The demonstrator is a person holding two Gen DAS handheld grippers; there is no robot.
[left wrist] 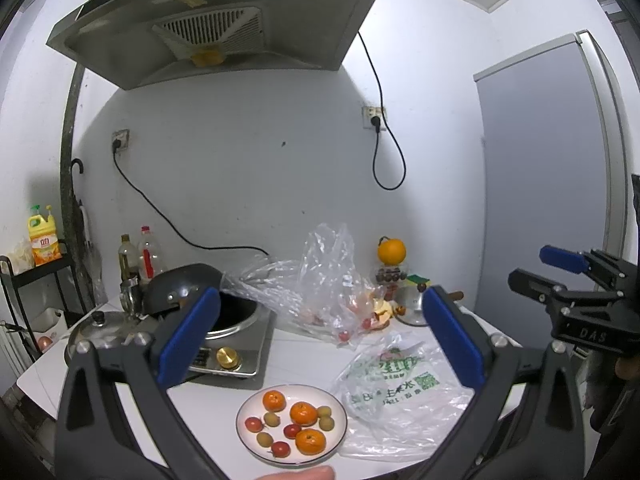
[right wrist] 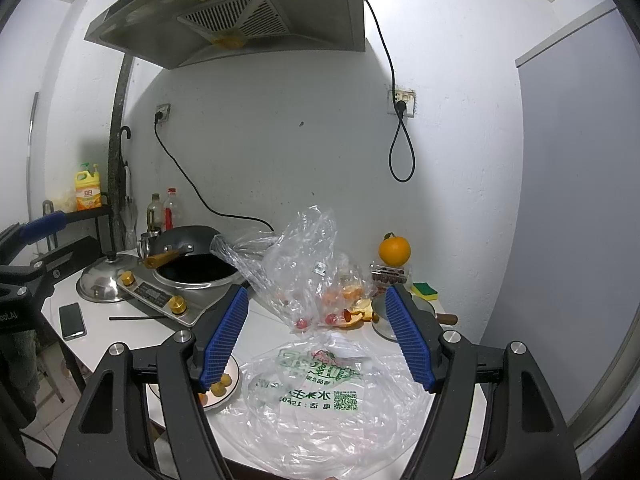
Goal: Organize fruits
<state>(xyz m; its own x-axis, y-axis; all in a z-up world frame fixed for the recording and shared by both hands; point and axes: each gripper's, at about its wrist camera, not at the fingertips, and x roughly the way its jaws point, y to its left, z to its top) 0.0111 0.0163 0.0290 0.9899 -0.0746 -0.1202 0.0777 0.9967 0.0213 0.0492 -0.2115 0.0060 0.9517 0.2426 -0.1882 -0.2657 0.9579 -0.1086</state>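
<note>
Both grippers are hovering above the white counter (left wrist: 304,364) with nothing between their blue pads. The left gripper (left wrist: 320,336) is standing wide, and the white plate (left wrist: 244,412) of fruit is lying below and slightly ahead of its jaws, nearly centred in the gap. On that plate three mandarins (left wrist: 303,413), several small red fruits (left wrist: 292,430) and several small yellow-green fruits (left wrist: 326,423) are sitting mixed together, none touching the pads. The right gripper (right wrist: 316,332) is likewise standing wide; the printed plastic bag (right wrist: 320,400) is lying flat directly under and ahead of its jaws, while the plate (right wrist: 234,388) is showing only at the lower left, partly hidden behind its left finger. Further ahead of both jaws a crumpled clear bag (right wrist: 296,264) is holding more red and orange fruit, and a large orange (right wrist: 394,251) is resting on a jar beyond it. Judgement: the left gripper is the nearer to the plated fruit, so a sorting pick would likely fall to it. The fruits are round, with no long axis to align to. The left gripper is being held pitched forward and down over the plate; the right gripper is being held level, beside it on the right.
</note>
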